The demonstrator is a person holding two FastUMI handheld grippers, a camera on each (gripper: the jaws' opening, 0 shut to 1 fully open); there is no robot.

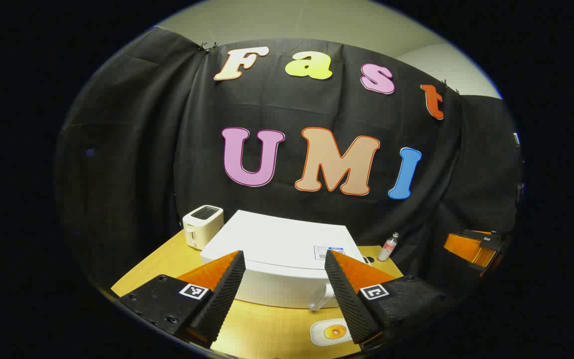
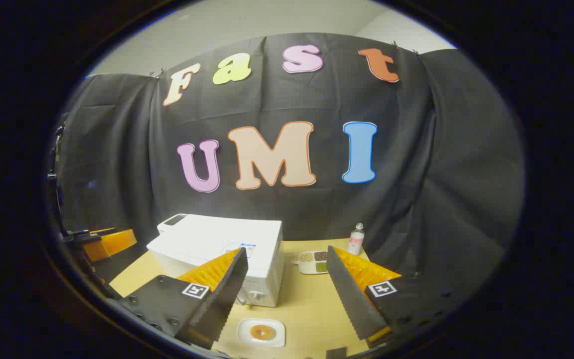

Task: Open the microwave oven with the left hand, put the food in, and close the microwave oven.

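Both claws, left (image 1: 284,294) and right (image 2: 284,299), gape apart over the bench (image 1: 267,334). The microwave (image 1: 277,254) door seems closed; the plate of food (image 1: 334,331) is partly hidden.

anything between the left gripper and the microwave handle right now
Nothing visible stands in the way. The left gripper hangs open above the table, with the microwave straight ahead and its handle showing in the gap between the fingers. The food plate lies lower, in front.

Wooden table (image 1: 272,331): microwave (image 1: 279,249), toaster (image 1: 202,225), plate (image 1: 333,332), bottle (image 1: 388,247).
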